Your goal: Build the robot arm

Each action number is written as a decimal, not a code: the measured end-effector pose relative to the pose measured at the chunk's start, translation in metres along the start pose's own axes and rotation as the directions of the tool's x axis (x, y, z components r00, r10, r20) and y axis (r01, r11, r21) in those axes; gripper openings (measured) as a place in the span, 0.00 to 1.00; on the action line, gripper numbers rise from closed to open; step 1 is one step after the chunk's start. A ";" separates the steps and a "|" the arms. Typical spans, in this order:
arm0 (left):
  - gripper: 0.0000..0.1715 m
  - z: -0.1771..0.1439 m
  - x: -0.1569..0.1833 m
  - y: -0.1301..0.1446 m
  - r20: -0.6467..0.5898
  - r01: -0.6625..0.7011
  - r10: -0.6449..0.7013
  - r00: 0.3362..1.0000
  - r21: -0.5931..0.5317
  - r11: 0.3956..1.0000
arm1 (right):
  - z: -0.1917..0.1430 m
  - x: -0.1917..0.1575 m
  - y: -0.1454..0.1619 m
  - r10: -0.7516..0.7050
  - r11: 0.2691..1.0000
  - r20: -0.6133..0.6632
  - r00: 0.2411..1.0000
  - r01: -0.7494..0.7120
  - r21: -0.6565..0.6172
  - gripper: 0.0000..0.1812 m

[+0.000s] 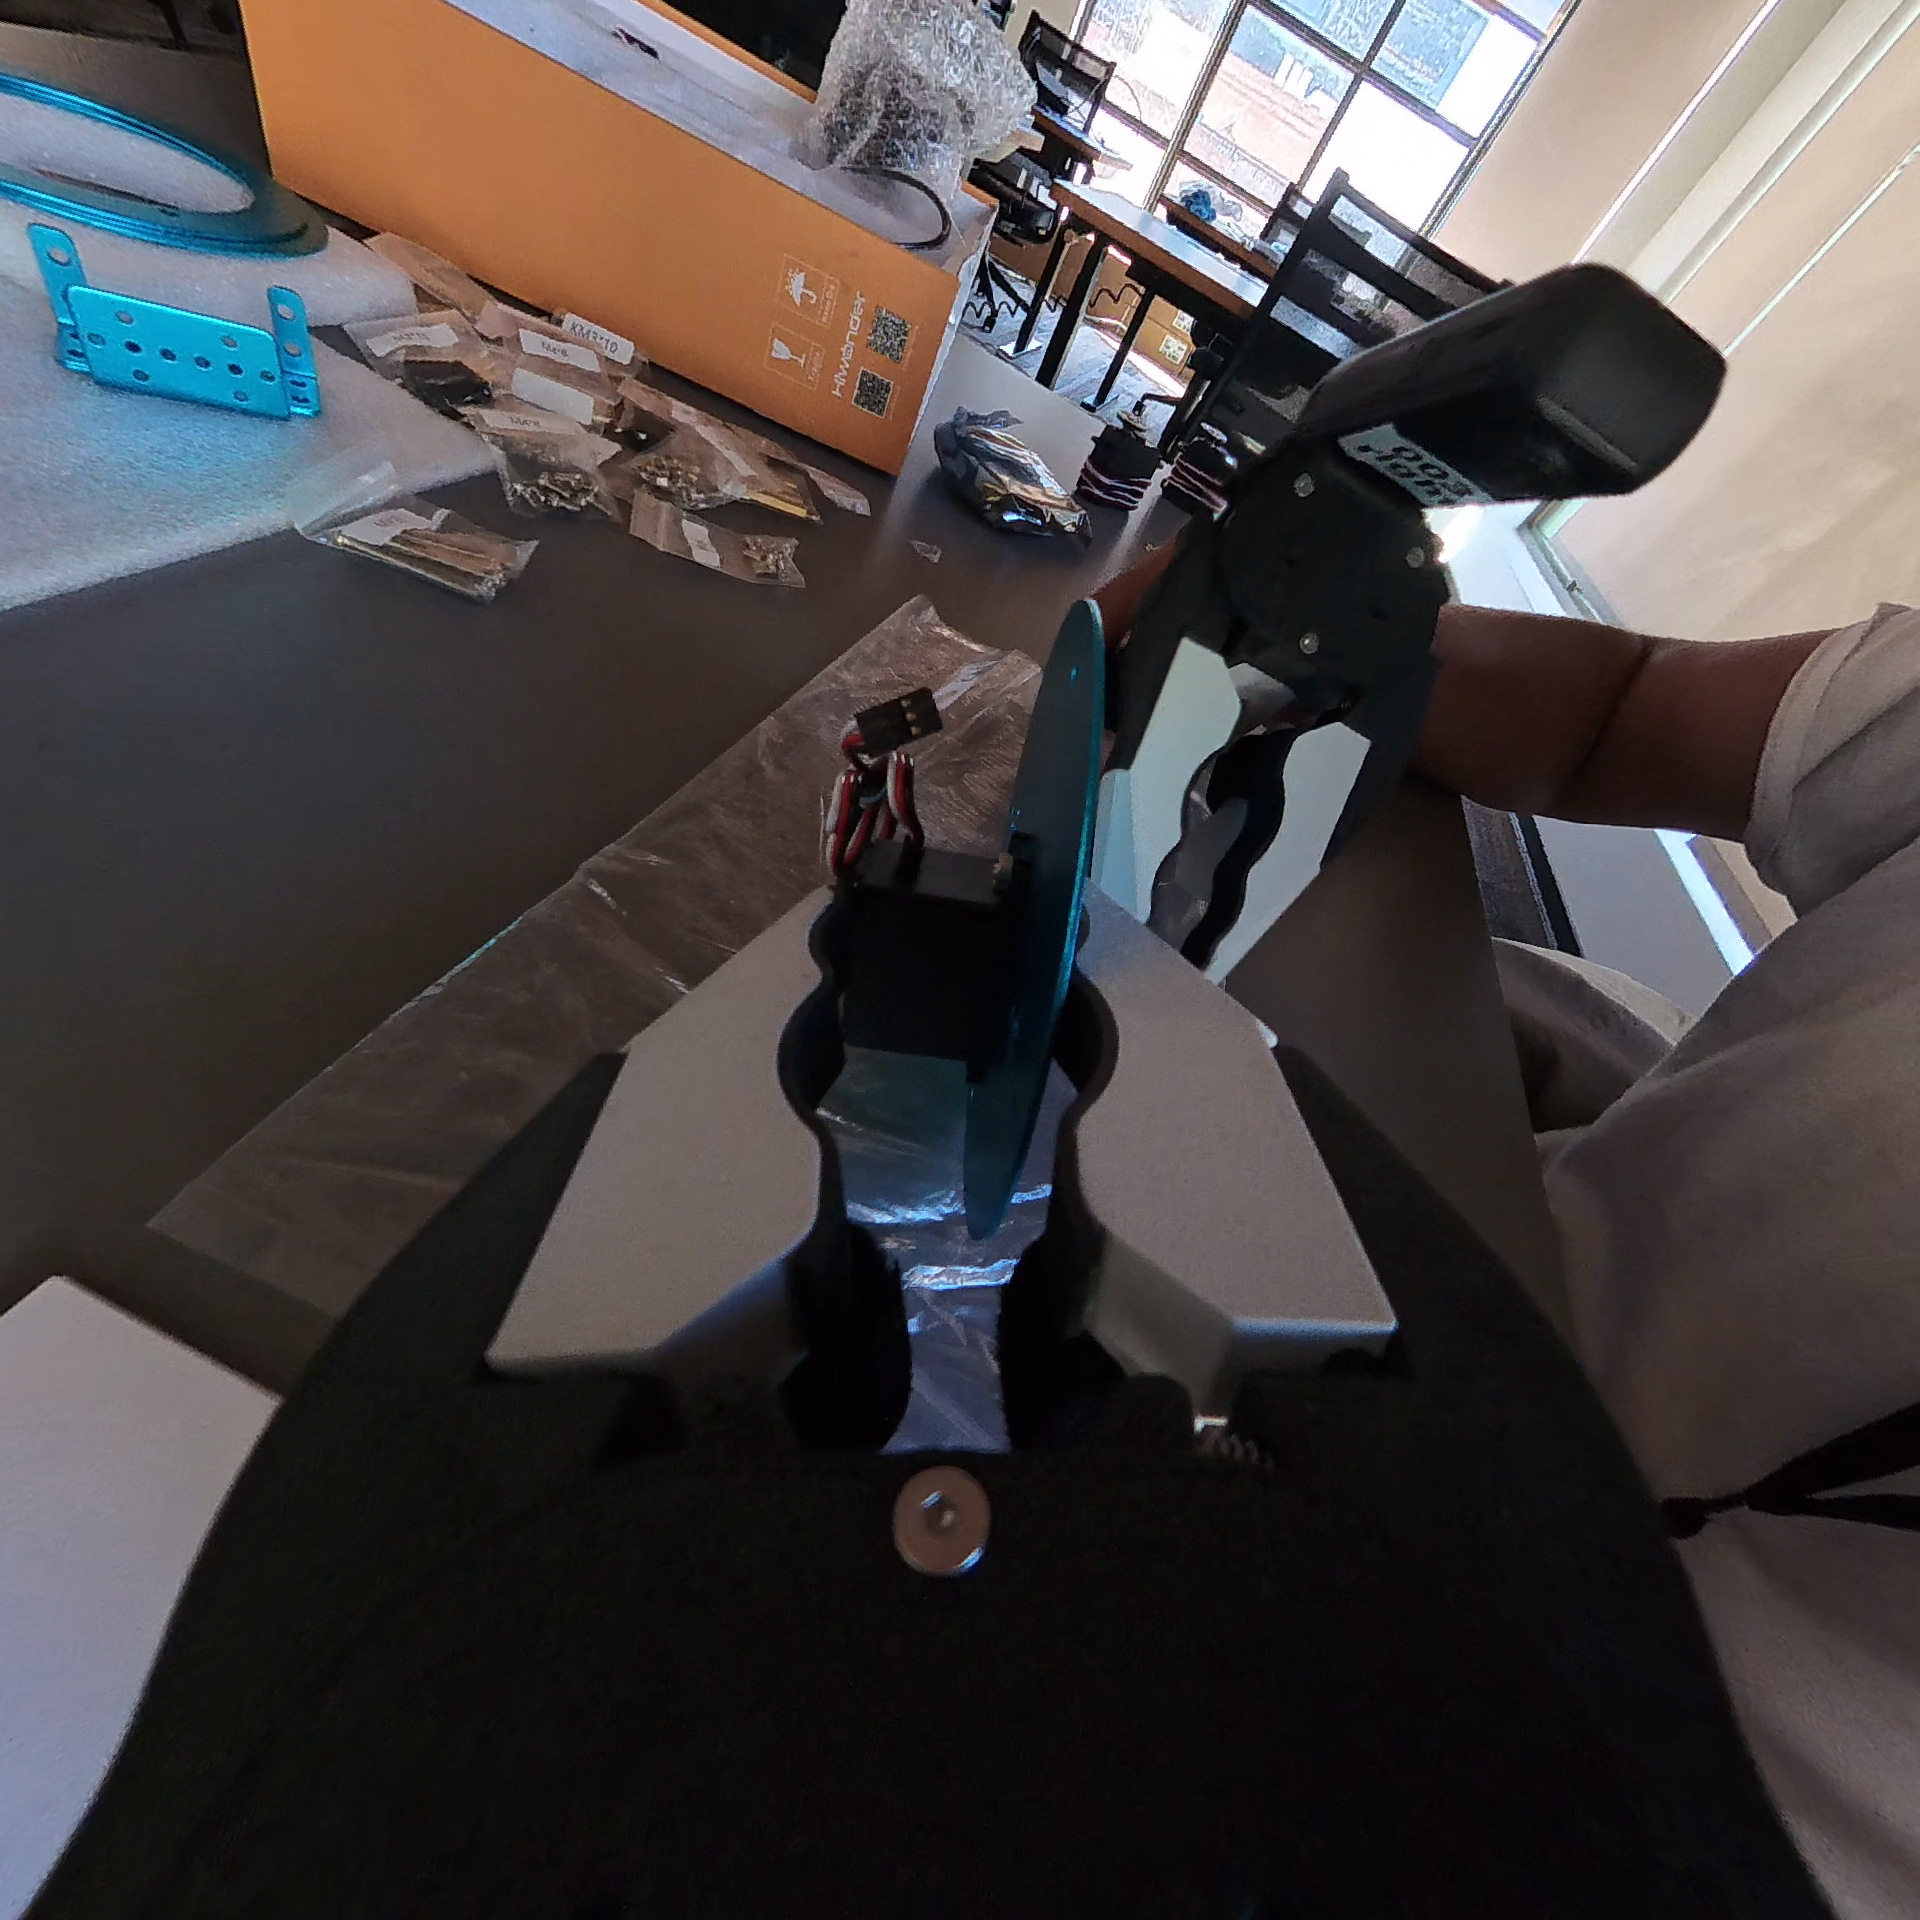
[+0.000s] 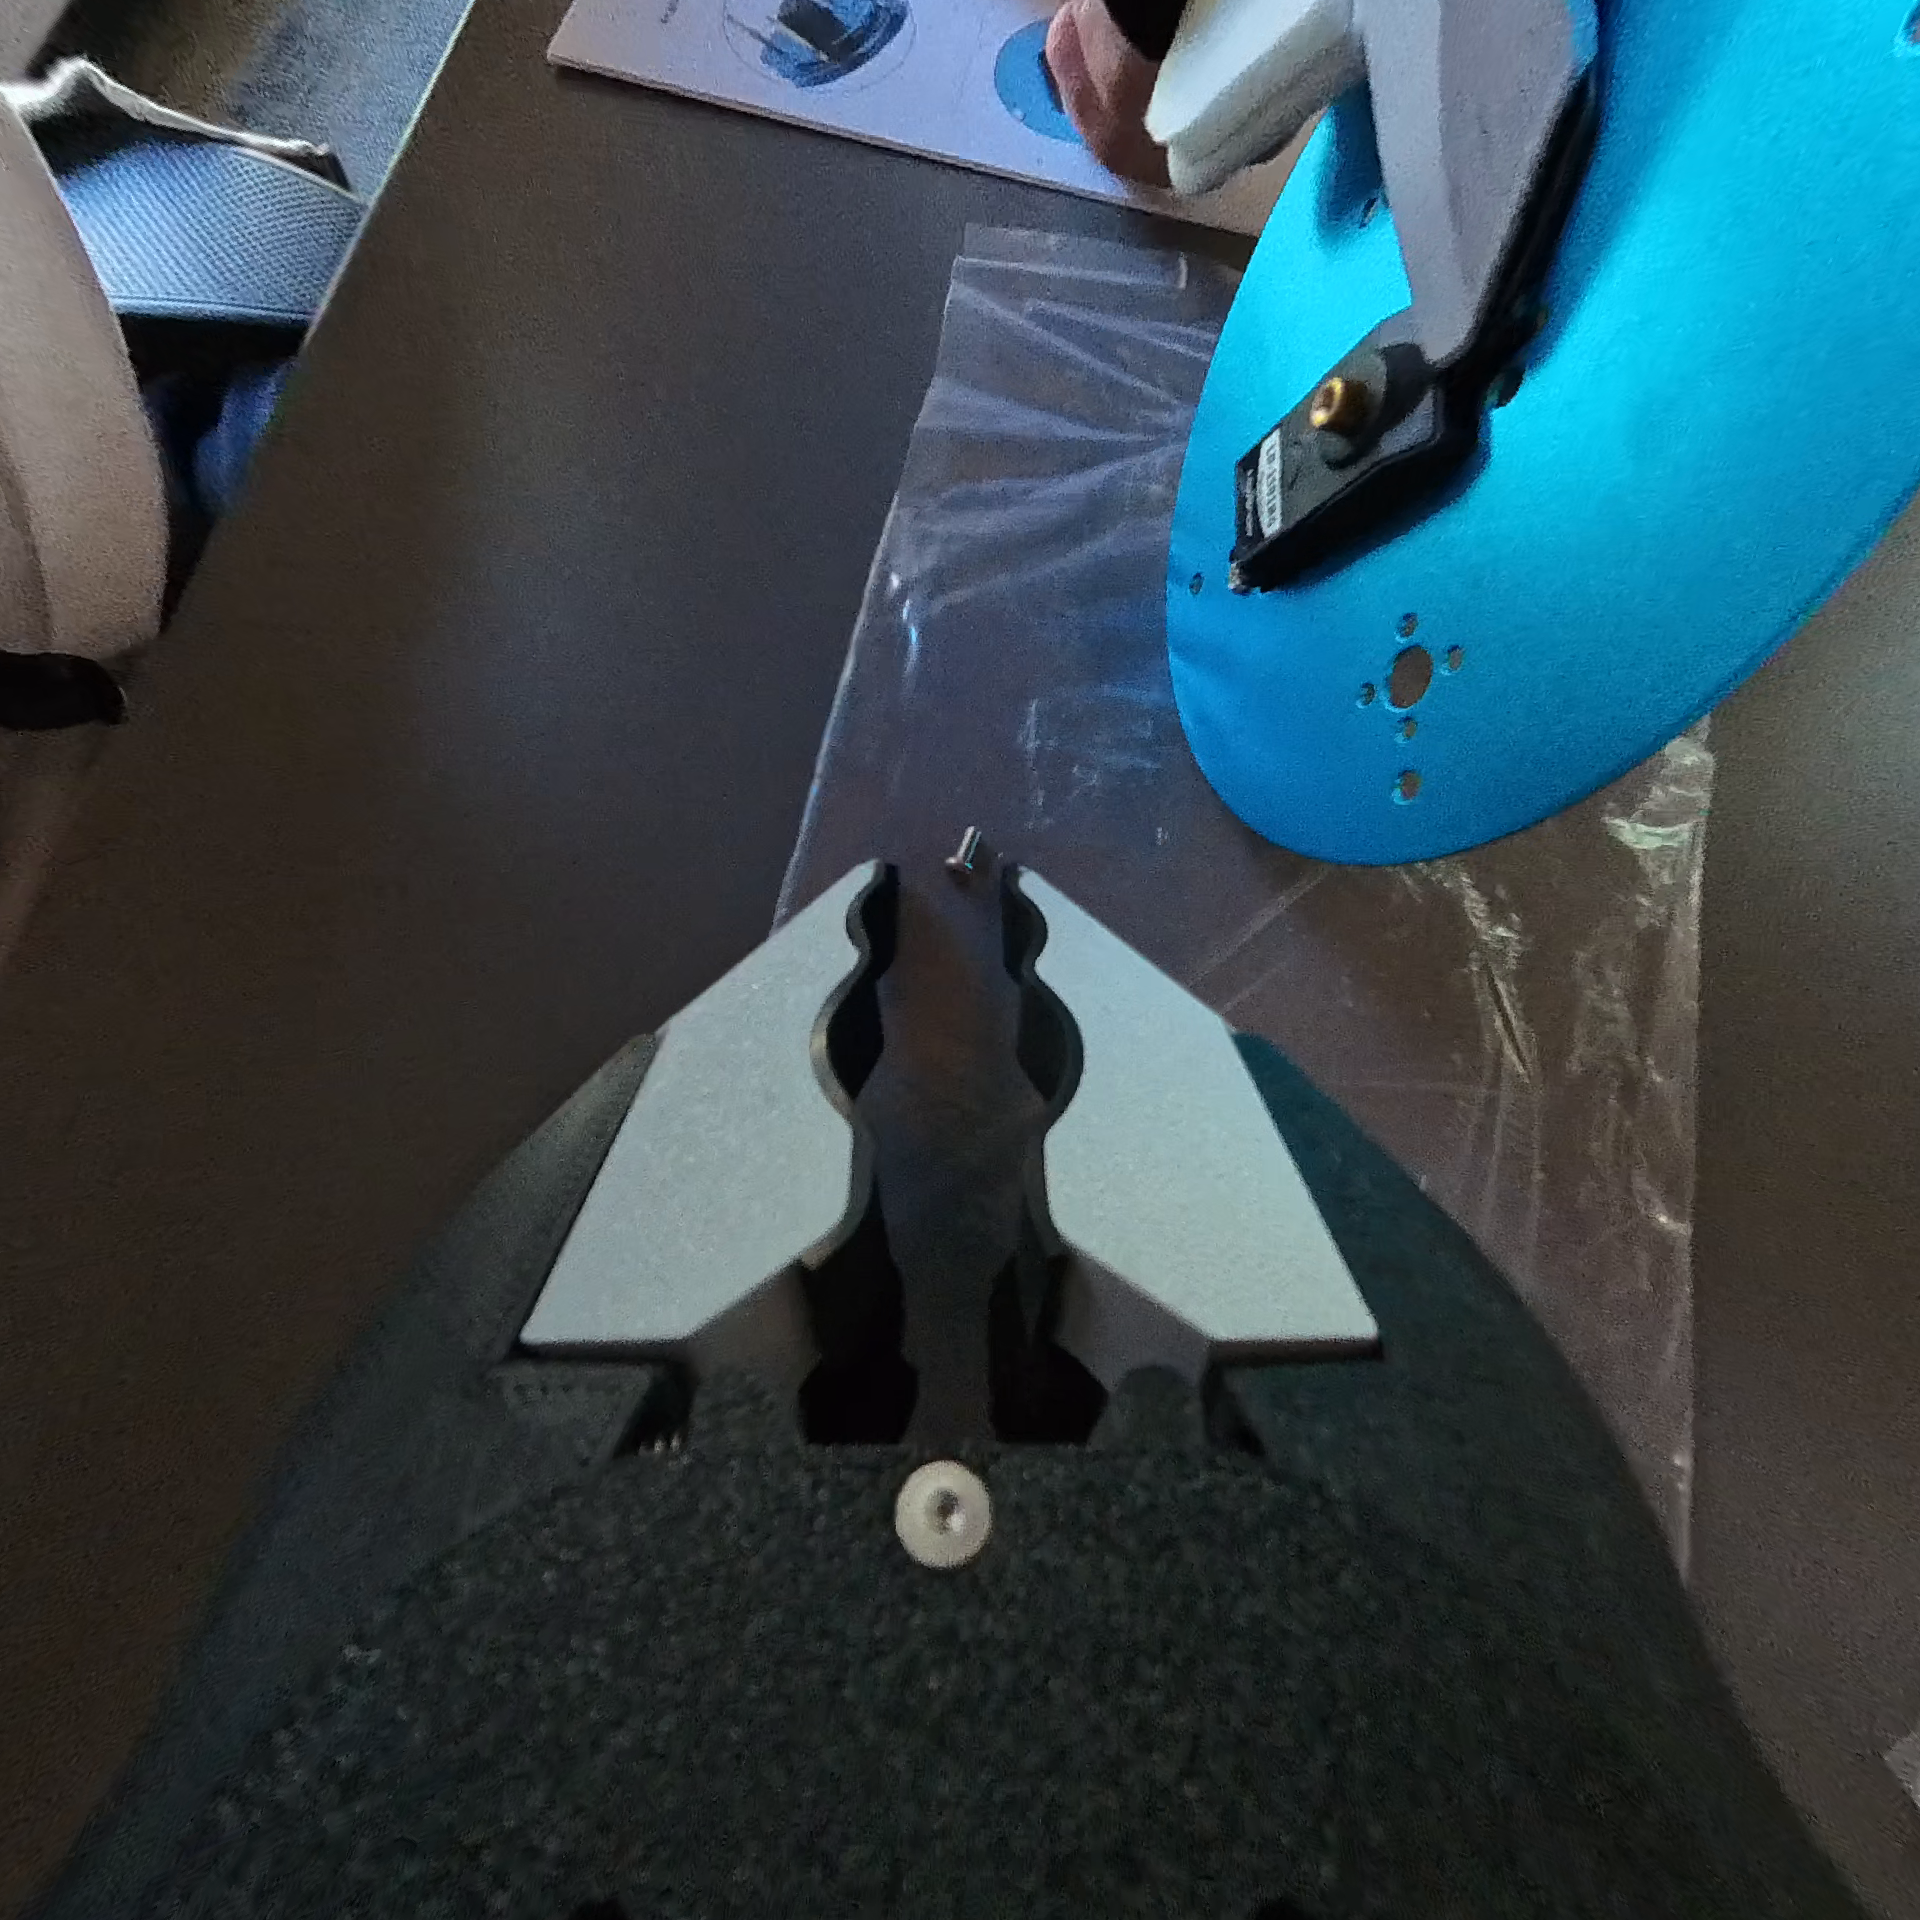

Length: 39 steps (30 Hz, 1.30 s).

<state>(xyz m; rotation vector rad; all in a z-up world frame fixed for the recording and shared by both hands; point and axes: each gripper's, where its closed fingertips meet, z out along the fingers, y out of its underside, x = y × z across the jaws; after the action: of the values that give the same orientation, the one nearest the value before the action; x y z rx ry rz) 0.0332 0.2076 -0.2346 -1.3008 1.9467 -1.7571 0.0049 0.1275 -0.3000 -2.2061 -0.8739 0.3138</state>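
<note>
While the right gripper (image 2: 943, 883) is hovering low over the dark table (image 2: 582, 644), its jaws are standing a narrow gap apart and gripping nothing; a small screw (image 2: 962, 847) is lying on the table just ahead of the fingertips, slightly toward the right-hand finger, at the near edge of a clear plastic bag (image 2: 1351, 1039). The screw's long axis is running roughly in line with the fingers, head nearest them. This gripper is by far the nearer to it. Farther off, up and to the right, the left gripper (image 1: 951, 956) is holding a black servo (image 1: 920, 966) seated in a blue disc (image 2: 1558, 582), closed down on the pair and keeping them raised above the bag; whether the right-hand finger is bearing on the disc face or on the servo flange cannot be told. Beyond, a printed sheet (image 2: 790, 83) is lying flat on the table. The right wrist view alone is showing the screw, the brass output shaft (image 2: 1330, 400) and the disc's hole pattern. The left wrist view alone is showing the servo body edge-on, its striped lead with connector (image 1: 899, 717), and farther back small parts bags (image 1: 582, 457), a blue bracket (image 1: 177, 343) and an orange box (image 1: 582, 197).
</note>
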 end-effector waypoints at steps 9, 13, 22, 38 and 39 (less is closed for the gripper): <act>0.21 0.000 0.001 0.000 0.006 -0.021 0.021 1.000 0.000 1.000 | 0.002 0.003 -0.002 -0.046 0.999 -0.066 0.997 0.046 0.001 0.02; 0.21 0.001 0.002 0.000 0.014 -0.041 0.041 0.999 0.002 0.999 | 0.003 0.006 -0.003 -0.044 0.999 -0.109 0.993 0.043 -0.007 0.02; 0.21 0.001 -0.002 -0.001 0.034 0.000 -0.001 0.999 0.010 1.000 | -0.004 0.029 -0.022 0.221 0.975 -0.258 0.941 -0.206 0.086 0.02; 0.21 0.001 -0.003 -0.001 0.074 0.053 -0.055 0.996 0.025 0.998 | -0.024 0.064 -0.072 0.525 0.843 -0.351 0.776 -0.417 0.338 0.02; 0.21 0.001 -0.003 -0.001 0.075 0.049 -0.050 0.996 0.024 0.999 | -0.023 0.063 -0.073 0.522 0.845 -0.349 0.778 -0.416 0.337 0.02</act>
<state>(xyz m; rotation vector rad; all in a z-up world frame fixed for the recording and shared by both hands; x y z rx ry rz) 0.0358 0.2086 -0.2352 -1.3985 1.8643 -1.7204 0.0262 0.1939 -0.2297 -2.1136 -0.0184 0.1427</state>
